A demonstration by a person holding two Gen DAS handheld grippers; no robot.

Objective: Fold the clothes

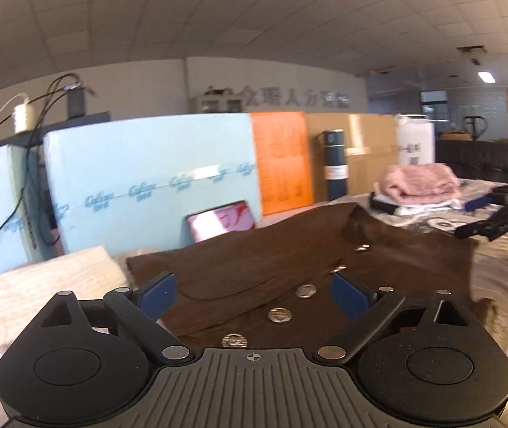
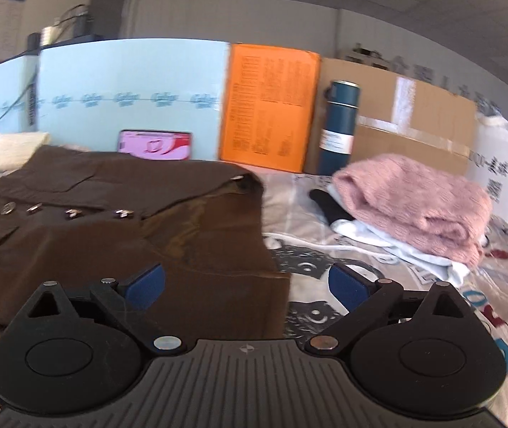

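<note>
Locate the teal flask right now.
In the right wrist view the teal flask stands upright at the back, between the orange board and the cardboard box, behind the pink sweater.

Brown vest (image 2: 118, 235) with silver buttons (image 2: 122, 213); pink sweater (image 2: 414, 199); orange board (image 2: 268, 107); teal flask (image 2: 337, 121); letter-printed sheet (image 2: 432, 306).

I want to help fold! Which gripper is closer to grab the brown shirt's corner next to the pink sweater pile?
Probably the right gripper. It is open, with the brown shirt's near corner between its fingers, and the pink sweater lies on that side. The left gripper hovers open over the buttons, farther away.
</note>
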